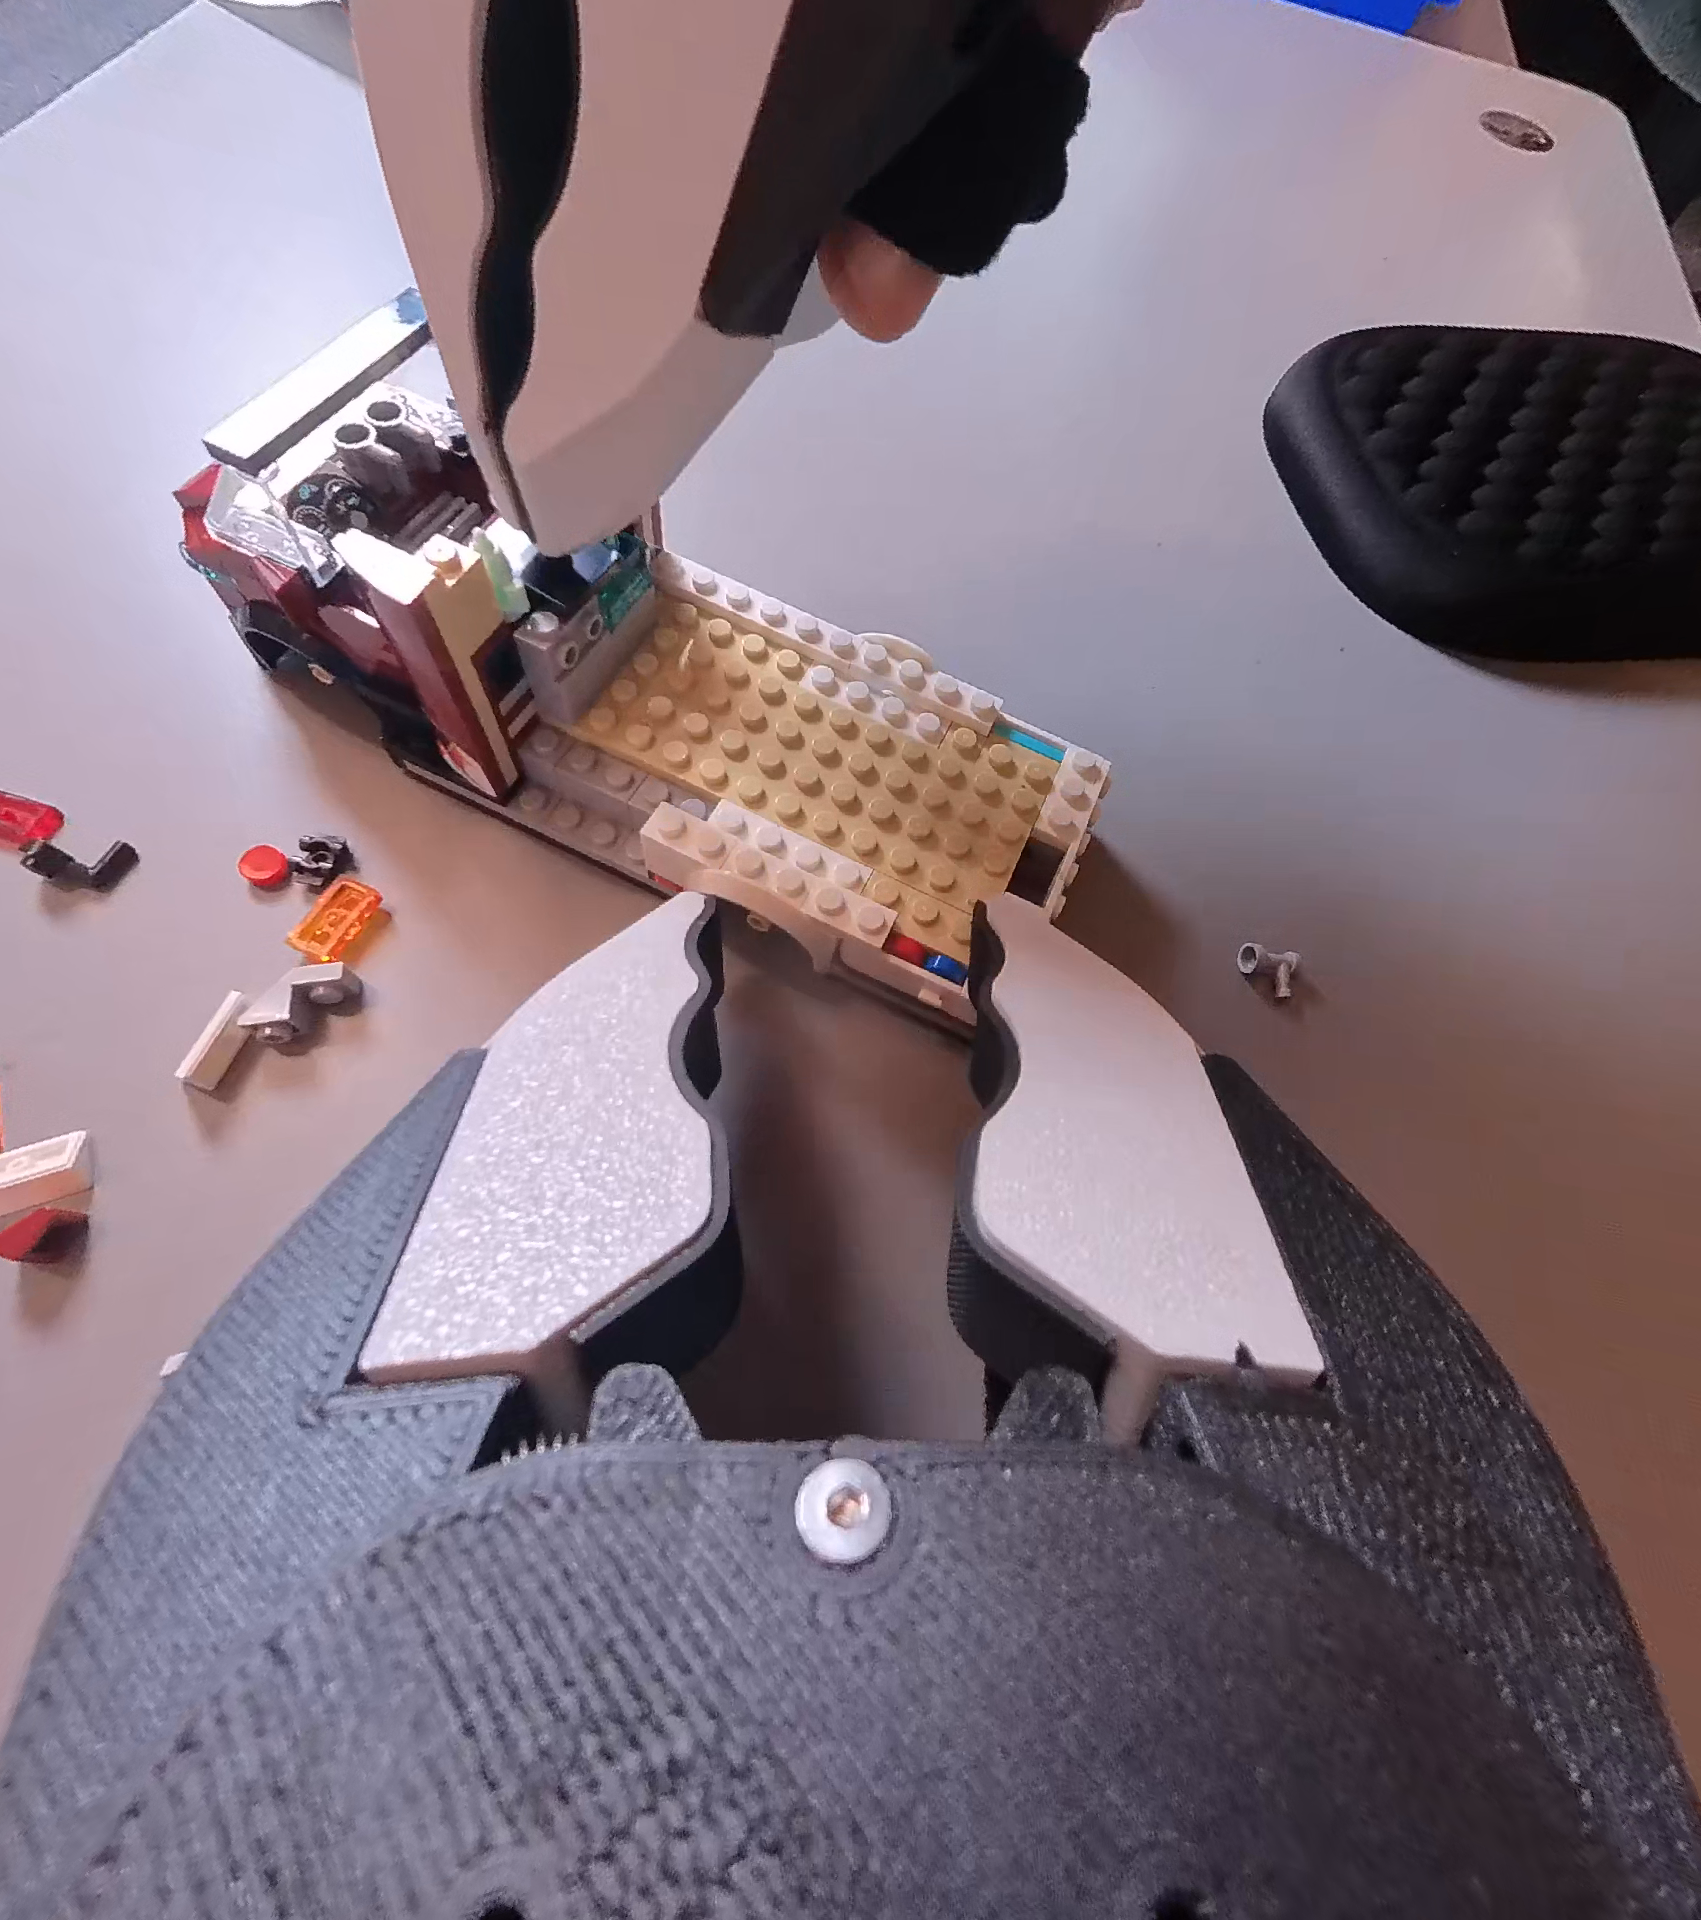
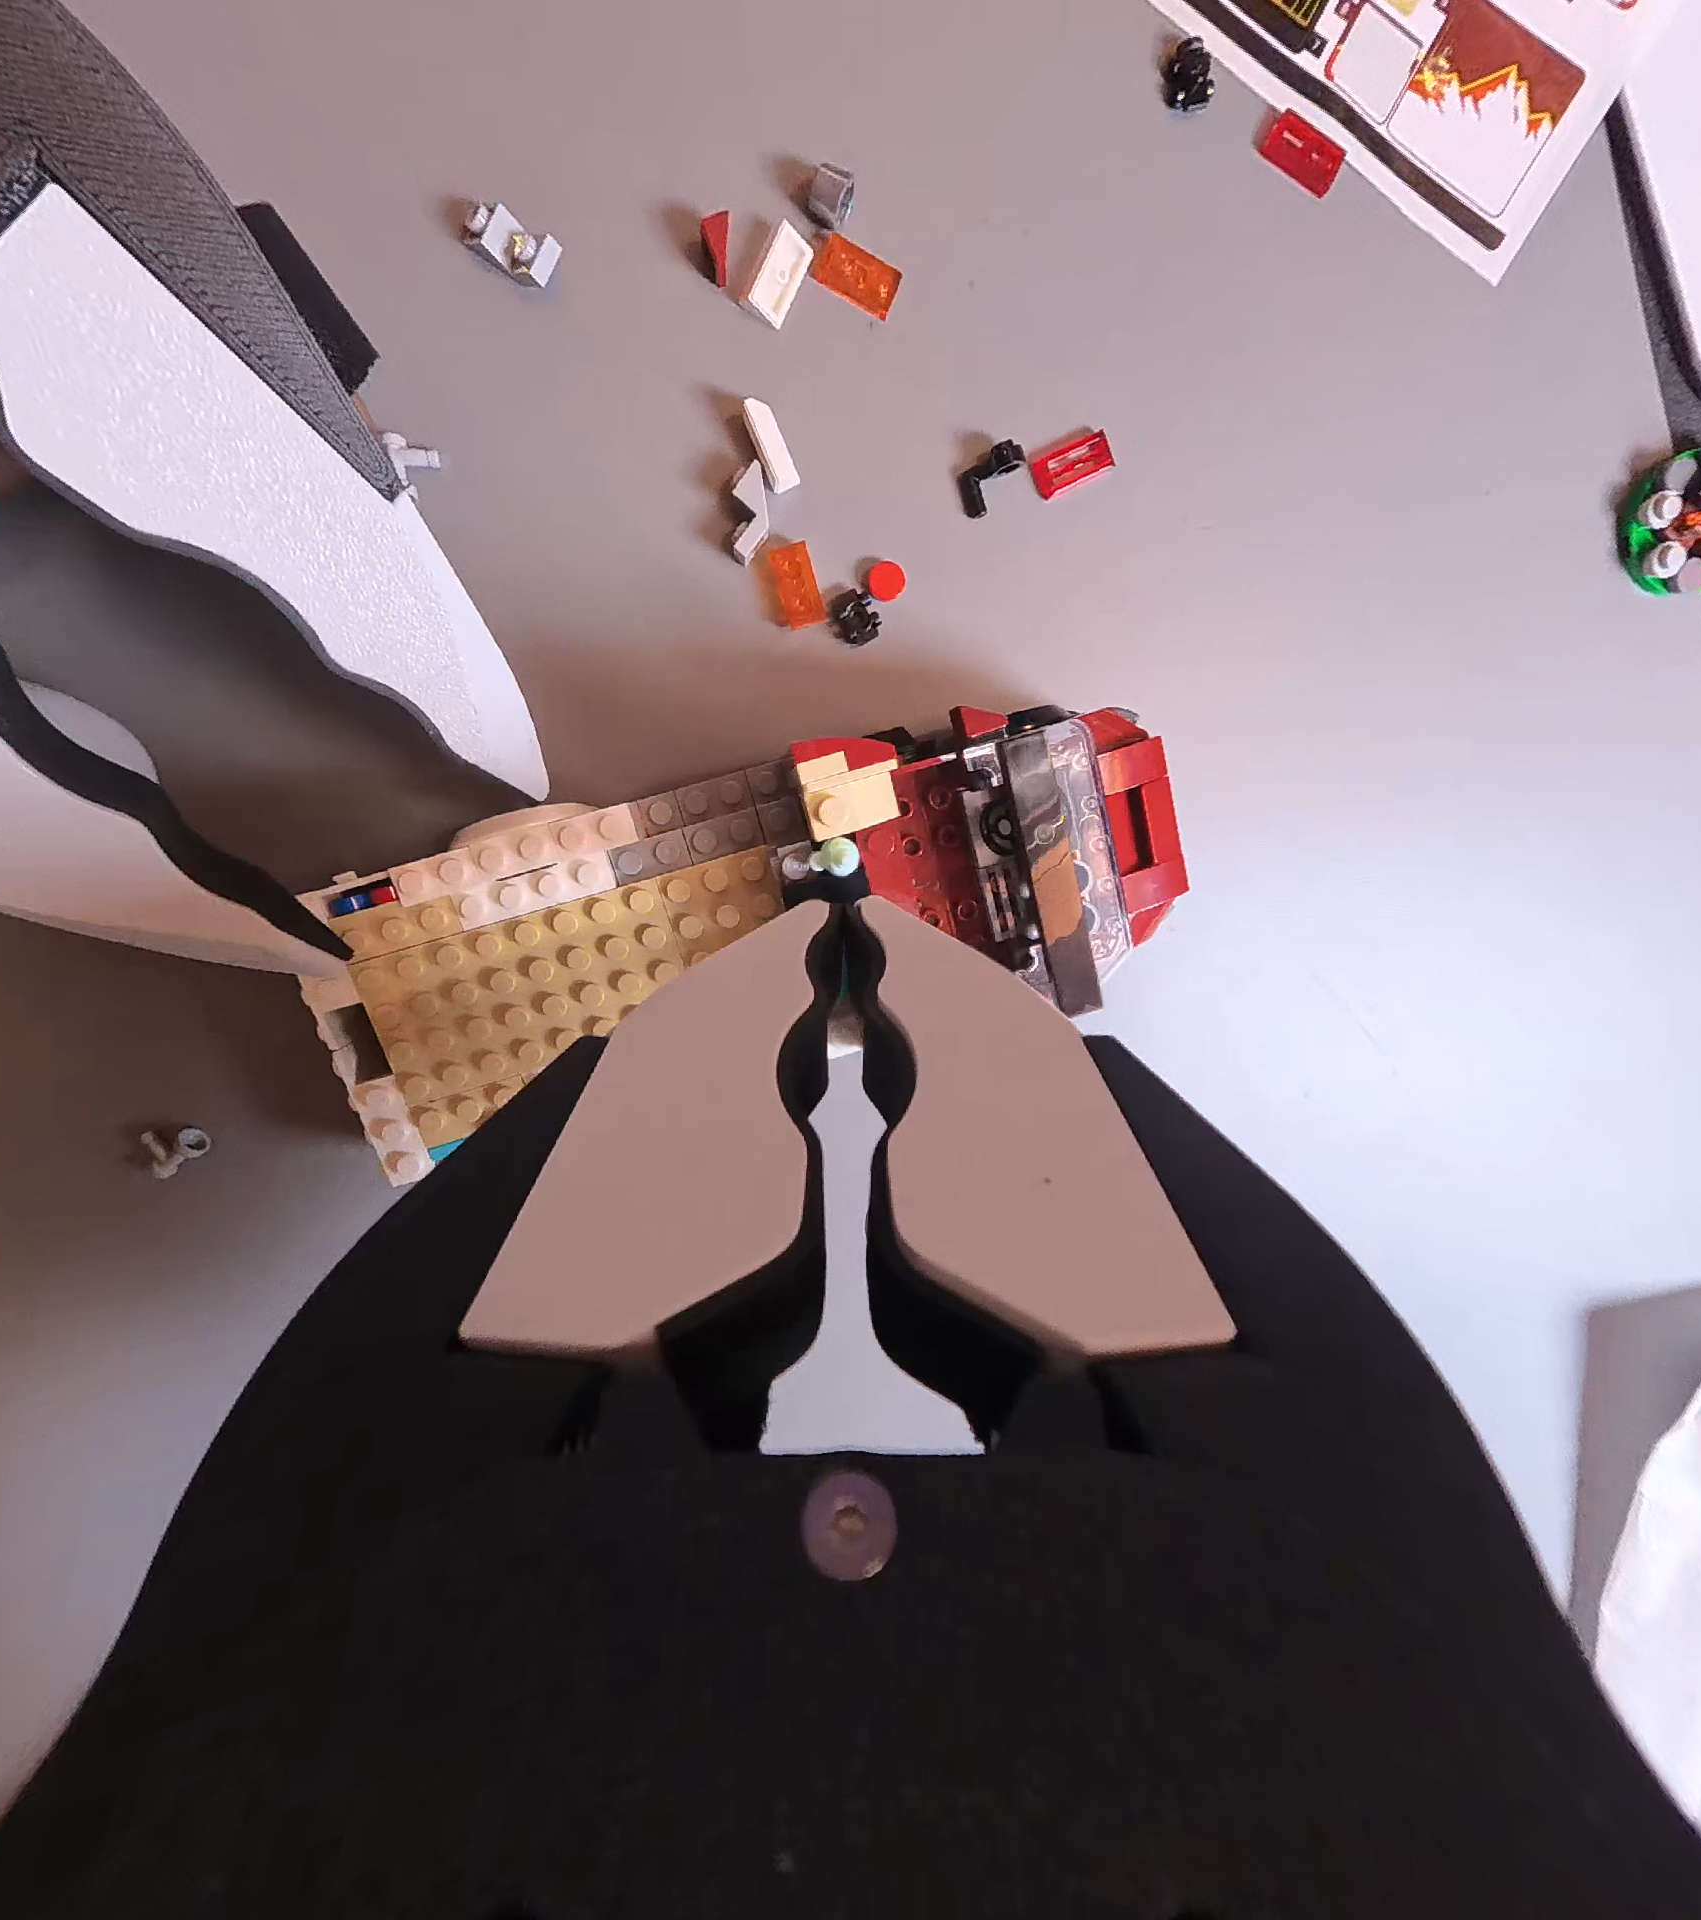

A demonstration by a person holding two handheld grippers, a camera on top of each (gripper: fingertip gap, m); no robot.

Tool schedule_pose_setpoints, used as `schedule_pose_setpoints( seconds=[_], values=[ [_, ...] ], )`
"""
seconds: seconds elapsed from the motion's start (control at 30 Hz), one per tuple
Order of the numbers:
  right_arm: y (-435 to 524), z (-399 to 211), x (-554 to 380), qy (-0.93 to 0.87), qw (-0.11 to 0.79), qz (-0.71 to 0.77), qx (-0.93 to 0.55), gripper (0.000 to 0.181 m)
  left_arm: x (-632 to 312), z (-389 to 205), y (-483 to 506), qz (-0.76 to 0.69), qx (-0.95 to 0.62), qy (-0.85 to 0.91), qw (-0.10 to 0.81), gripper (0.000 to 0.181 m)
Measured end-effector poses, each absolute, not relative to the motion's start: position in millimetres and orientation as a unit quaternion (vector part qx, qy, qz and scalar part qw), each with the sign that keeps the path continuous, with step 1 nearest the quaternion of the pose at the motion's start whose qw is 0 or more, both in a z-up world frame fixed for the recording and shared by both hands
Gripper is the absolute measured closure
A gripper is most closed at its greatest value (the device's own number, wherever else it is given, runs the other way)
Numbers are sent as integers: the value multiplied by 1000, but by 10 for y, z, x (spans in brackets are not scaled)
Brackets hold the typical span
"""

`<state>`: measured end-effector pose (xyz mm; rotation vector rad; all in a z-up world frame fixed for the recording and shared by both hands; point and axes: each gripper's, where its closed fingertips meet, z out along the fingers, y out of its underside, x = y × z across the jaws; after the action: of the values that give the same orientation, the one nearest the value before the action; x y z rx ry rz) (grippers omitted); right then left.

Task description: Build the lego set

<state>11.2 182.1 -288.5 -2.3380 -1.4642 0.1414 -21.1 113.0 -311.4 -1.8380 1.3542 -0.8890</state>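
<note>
my left gripper (image 1: 841,940) is spread wide around the truck's (image 1: 804,769) rear end; my right gripper (image 2: 844,902) is pinched nearly closed behind the cab, grasp unclear.

lego truck (image 1: 680,717): glossy studded plastic
tabletop (image 1: 1189,540): smooth matt grey
left gripper (image 1: 841,935): grainy white plastic fingers, ribbed black printed body

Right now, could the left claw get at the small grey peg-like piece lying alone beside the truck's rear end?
Probably yes. The left claw is open at the truck's tan bed, and the grey piece lies alone on bare table, just to its right.
</note>
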Motion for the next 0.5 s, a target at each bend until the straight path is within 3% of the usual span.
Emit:
schedule_pose_setpoints(
  seconds=[0.5],
  values=[
    [1821, -2902, 97, -564, 134, 56, -813, 181, -210, -3119, 1126, -343, -706, 521, 336, 135]
  ],
)
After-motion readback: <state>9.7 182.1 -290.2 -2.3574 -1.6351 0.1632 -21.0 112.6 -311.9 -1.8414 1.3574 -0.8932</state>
